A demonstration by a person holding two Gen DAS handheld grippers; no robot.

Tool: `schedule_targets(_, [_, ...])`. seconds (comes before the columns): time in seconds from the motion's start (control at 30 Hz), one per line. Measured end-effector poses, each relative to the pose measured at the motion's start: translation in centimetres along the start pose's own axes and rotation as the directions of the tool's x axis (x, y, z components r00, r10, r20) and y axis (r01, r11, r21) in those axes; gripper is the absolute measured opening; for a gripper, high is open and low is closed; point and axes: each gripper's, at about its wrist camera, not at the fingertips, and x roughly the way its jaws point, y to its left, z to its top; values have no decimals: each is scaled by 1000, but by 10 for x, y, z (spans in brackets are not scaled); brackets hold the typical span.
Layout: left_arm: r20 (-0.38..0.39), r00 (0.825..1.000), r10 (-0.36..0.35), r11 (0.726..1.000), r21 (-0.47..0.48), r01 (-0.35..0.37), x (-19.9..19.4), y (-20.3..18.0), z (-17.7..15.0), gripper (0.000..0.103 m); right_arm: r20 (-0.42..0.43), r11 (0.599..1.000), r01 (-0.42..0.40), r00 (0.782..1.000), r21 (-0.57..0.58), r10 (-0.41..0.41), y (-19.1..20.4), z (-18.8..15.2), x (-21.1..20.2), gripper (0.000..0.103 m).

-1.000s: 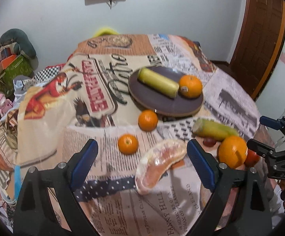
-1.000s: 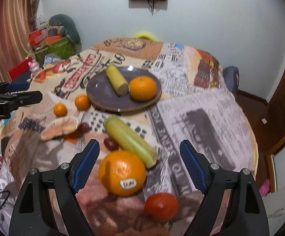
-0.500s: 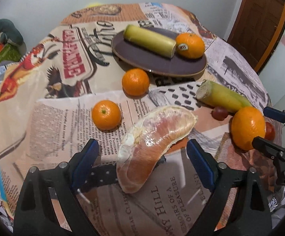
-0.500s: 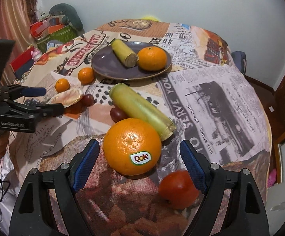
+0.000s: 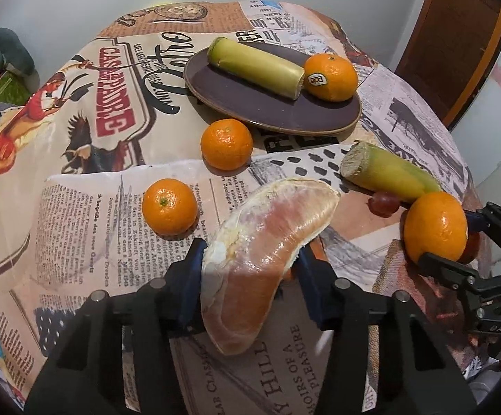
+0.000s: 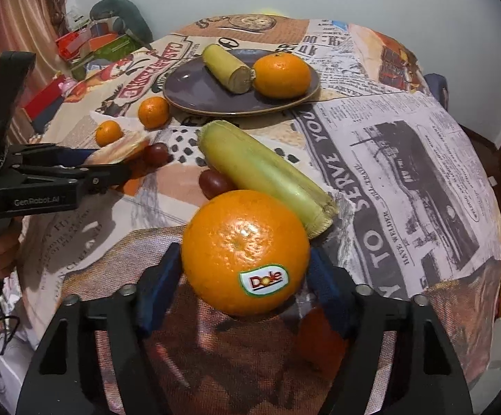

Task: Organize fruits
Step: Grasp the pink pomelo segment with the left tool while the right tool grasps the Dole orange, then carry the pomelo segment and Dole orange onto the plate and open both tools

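A newspaper-print cloth covers the table (image 5: 88, 228). At lower centre, the left gripper (image 5: 250, 273) clamps a peeled pomelo segment (image 5: 264, 252); the right gripper (image 6: 245, 278) clamps the Dole orange (image 6: 245, 250). Both likely head for the purple plate (image 6: 195, 93), upper centre, already holding 2 items.

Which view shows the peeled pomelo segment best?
The left wrist view: the peeled pomelo segment fills the centre, clamped between the left gripper pads. The right wrist view shows only a sliver of it behind that gripper's fingers.
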Motion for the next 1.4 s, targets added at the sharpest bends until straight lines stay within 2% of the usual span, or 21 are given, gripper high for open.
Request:
schedule_targets(0.27, [58, 998, 33, 999, 11, -34, -24, -2, -2, 50, 23, 1000, 1, 1000, 11, -2, 0, 1, -7, 67])
schedule_targets(0.73, [223, 973, 58, 998, -5, -58, -80, -5, 19, 49, 173, 999, 43, 984, -12, -40, 1, 37, -46, 67])
schedule_targets(1.17, [311, 949, 53, 998, -42, -42, -87, -1, 59, 49, 251, 997, 54, 967, -55, -38, 5, 74, -46, 67])
schedule_targets(1.4, [329, 943, 46, 998, -55, -29, -77, 3, 79, 49, 278, 997, 56, 960, -62, -37, 5, 93, -37, 67])
